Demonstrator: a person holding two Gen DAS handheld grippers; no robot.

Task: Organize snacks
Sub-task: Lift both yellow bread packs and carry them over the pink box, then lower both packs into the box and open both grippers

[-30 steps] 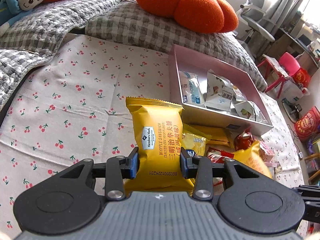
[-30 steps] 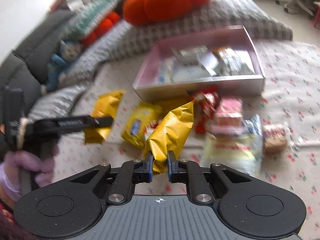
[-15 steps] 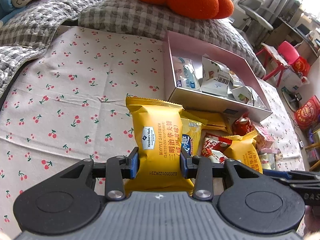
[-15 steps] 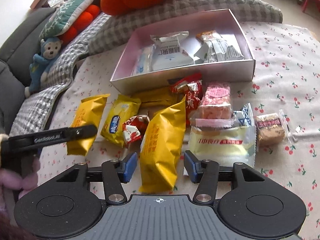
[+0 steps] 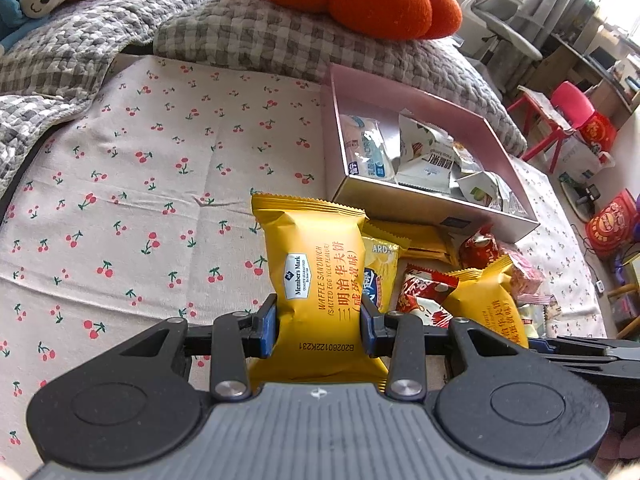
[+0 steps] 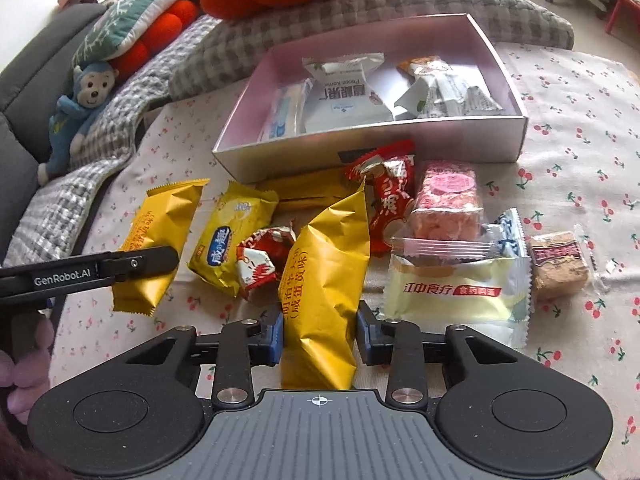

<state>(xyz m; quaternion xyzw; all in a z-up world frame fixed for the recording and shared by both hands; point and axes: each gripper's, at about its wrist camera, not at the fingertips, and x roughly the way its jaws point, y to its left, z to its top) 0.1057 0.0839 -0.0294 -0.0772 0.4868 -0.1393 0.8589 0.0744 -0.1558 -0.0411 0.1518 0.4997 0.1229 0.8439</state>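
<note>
On my left, the left gripper (image 5: 318, 330) is clamped on a yellow waffle sandwich pack (image 5: 316, 280), lifted above the cherry-print cloth (image 5: 140, 200). To my right, the right gripper (image 6: 320, 338) stands apart around a second yellow pack (image 6: 324, 292) lying before the pink box (image 6: 372, 148).

- box (image 6: 372, 148) sits far centre on the bed (image 6: 580, 168), wrapped snacks (image 6: 346, 98) inside it
- loose snack pile (image 6: 400, 196) on the bed just near of the box
- pillows (image 6: 400, 12) far behind the box
- monkey toy (image 6: 80, 108) far left
- waffle pack (image 5: 316, 276) between left gripper (image 5: 318, 330) fingers, left of the pile
- second waffle pack (image 6: 324, 280) between right gripper (image 6: 320, 334) fingers, near edge of the pile
</note>
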